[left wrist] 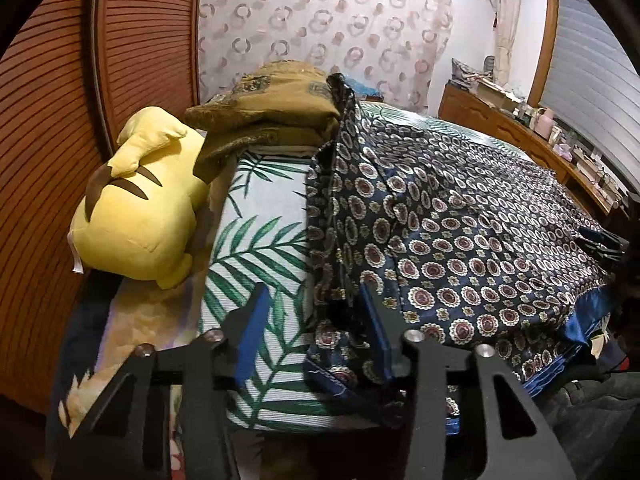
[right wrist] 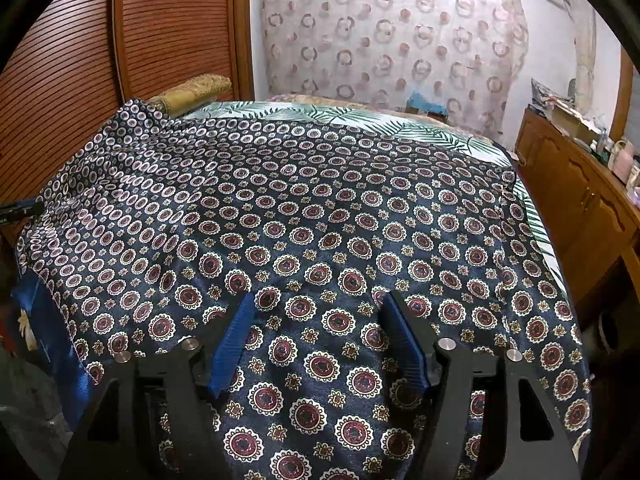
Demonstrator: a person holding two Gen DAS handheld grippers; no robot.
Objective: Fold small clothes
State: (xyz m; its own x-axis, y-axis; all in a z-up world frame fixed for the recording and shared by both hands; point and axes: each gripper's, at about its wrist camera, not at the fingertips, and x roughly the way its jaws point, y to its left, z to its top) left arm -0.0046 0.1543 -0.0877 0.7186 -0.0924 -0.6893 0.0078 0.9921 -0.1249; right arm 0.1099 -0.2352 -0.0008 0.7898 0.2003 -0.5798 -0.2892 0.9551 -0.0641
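Blue-padded left gripper [left wrist: 312, 320] and right gripper [right wrist: 320, 336] both stand wide, holding nothing. Navy medallion-print satin garment [right wrist: 320, 216] lies spread on leaf-print bed cover [left wrist: 260, 240]. Pinch both near-edge corners evenly before lifting.

Each gripper, left [left wrist: 314, 300] and right [right wrist: 318, 312], had 2 black angular fingers with cut-out windows, ribbed blue pads [right wrist: 234, 344], and silver round screws [right wrist: 445, 343] at the joints.
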